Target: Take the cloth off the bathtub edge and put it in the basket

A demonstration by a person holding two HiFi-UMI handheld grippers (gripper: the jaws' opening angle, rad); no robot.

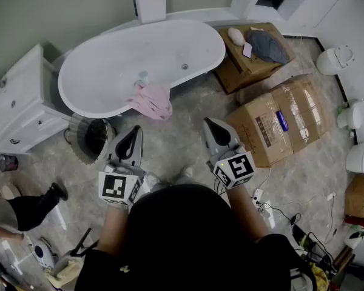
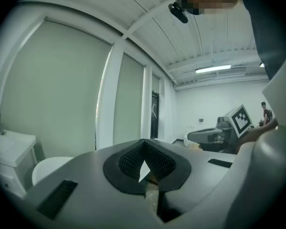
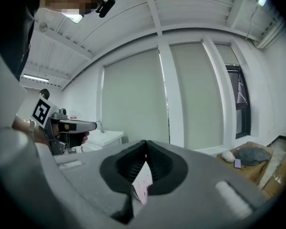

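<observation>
A pink cloth hangs over the near rim of the white bathtub. A dark round basket stands on the floor just below the tub's left end. My left gripper is held above the floor, right of the basket and below the cloth, jaws shut and empty. My right gripper is level with it, further right, also shut and empty. In the left gripper view the left gripper points at the wall. In the right gripper view a pink sliver shows past the right gripper.
Two cardboard boxes stand right of the tub. A white cabinet is at the left, white toilets at the far right. Cables trail on the floor. A person's leg shows at lower left.
</observation>
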